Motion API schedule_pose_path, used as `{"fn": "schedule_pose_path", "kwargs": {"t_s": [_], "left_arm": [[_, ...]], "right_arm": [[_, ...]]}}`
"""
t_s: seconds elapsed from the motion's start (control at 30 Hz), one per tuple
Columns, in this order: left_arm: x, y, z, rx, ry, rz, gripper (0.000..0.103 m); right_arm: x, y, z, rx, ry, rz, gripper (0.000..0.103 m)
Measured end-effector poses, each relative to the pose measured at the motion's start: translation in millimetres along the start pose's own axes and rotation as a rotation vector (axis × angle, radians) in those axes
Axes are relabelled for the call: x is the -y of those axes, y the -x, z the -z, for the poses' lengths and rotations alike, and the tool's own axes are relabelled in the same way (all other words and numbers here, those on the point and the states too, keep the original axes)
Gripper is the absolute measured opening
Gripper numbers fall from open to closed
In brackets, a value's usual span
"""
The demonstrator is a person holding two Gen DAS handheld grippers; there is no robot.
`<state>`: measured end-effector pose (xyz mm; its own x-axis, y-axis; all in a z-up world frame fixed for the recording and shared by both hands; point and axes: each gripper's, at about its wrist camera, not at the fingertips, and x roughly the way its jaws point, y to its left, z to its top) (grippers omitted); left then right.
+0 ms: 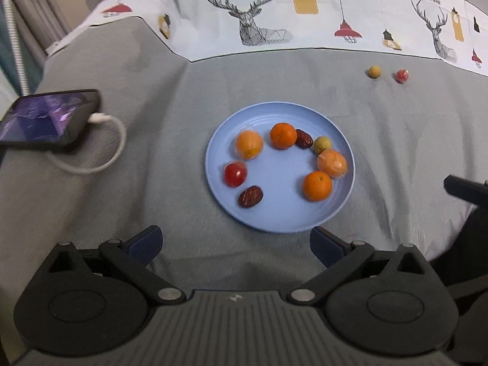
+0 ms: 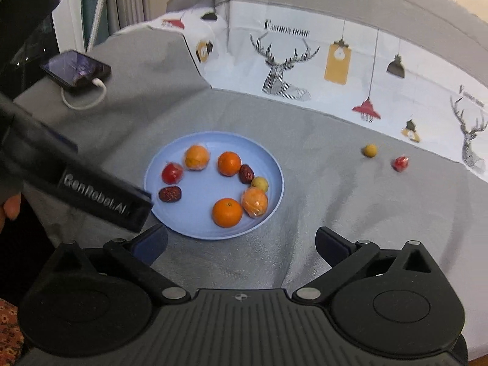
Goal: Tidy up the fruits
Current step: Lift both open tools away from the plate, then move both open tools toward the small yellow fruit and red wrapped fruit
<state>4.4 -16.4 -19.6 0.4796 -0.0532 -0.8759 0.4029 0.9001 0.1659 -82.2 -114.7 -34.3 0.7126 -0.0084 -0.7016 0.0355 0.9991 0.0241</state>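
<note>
A light blue plate (image 1: 274,216) (image 2: 170,216) lies on grey cloth and holds several fruits: oranges (image 1: 317,186) (image 2: 227,212), two wrapped ones (image 1: 249,145) (image 2: 255,202), a wrapped tomato (image 1: 235,174) (image 2: 171,173), dark red dates (image 1: 250,196) (image 2: 170,194) and a small yellow-green fruit (image 1: 322,144) (image 2: 260,184). Farther right on the cloth lie a small yellow fruit (image 1: 374,71) (image 2: 370,150) and a wrapped red one (image 1: 402,75) (image 2: 400,163). My left gripper (image 1: 236,242) stands open and empty just short of the plate's near rim. My right gripper (image 2: 242,245) is open and empty too, near the plate's front right edge.
A phone (image 1: 45,119) (image 2: 76,71) with a white charging cable (image 1: 113,149) lies at the left on the cloth. A printed sheet with deer and lamps (image 1: 259,15) (image 2: 305,70) rises at the back. The left gripper's black body (image 2: 76,183) crosses the right wrist view at the left.
</note>
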Motion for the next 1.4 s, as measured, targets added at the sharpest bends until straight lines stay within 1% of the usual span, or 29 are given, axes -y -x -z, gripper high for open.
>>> {"fn": "schedule_pose_path", "kwargs": {"t_s": [0.2, 0.53, 0.93, 1.4], "left_arm": [[-5.1, 20.5, 19.2, 0.028, 0.05, -0.013, 0.103], [1.3, 41.1, 29.2, 0.078, 0.044, -0.033, 0.103], [0.1, 45.7, 31.5, 0.087, 0.038, -0.036, 0.103], [2.3, 41.1, 32.0, 0.074, 0.021, -0.053, 0.103]], "right_arm": [[-4.5, 26.3, 7.1, 0.063, 0.003, 0.014, 0.102], [-7.4, 47.6, 13.2, 0.103, 0.006, 0.024, 0.102], [-10.3, 51.9, 14.3, 0.113, 0.016, 0.024, 0.102], [-7.3, 45.3, 15.0, 0.084, -0.005, 0.01, 0.102]]}}
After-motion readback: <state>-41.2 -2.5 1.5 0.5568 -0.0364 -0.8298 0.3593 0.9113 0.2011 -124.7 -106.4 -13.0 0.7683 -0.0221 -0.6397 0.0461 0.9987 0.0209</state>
